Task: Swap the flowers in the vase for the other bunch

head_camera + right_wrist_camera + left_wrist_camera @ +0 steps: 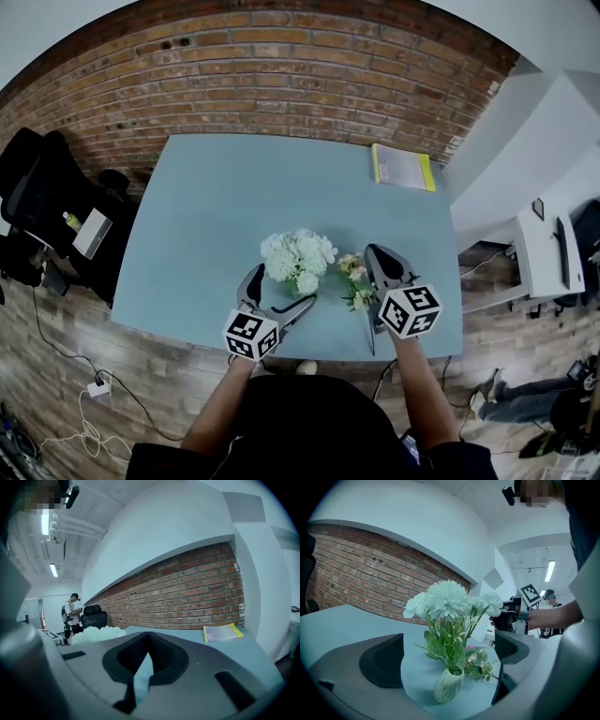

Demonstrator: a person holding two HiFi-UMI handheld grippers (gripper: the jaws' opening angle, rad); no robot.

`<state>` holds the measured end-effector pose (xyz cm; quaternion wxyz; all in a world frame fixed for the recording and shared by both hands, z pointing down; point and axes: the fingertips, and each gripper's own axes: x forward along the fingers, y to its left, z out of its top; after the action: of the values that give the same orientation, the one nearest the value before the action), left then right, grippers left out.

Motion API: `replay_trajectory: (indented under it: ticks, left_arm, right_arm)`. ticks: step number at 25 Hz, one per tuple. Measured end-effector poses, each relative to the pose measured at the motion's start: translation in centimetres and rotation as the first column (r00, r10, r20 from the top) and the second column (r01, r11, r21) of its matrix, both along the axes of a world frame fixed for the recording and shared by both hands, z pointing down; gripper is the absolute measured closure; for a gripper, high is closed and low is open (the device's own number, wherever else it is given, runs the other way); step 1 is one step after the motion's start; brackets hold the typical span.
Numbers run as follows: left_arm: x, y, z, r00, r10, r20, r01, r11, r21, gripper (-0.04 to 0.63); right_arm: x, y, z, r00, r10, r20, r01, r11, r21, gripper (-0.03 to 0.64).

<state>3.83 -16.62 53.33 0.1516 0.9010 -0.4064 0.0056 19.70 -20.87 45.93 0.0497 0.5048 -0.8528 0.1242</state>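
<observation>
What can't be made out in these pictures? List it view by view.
Left gripper view: the other bunch lies behind the vase, mostly covered by it.
Head view: the vase is hidden under its white flowers.
Right gripper view: the other bunch is unseen, blocked by the body of the right gripper.
Head view: print on the yellow-edged booklet is too small.

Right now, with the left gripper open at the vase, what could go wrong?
The small vase looks top-heavy under the white flowers; the open left gripper could tip it when closing on the stems. The other bunch lies close beside it, by the shut right gripper, and could be knocked or crushed.
</observation>
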Motion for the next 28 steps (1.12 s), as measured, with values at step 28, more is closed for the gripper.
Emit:
replay_trajectory:
  ticks: [28]
  left_arm:
    - [2.9,-3.3,0.6,0.999,0.030,-0.023,-0.031,0.999,-0.044,0.009]
  right_arm:
    - [0.2,-1.4,0.9,0.999,-0.047,0.003,0.047,0.999,-0.012,0.612]
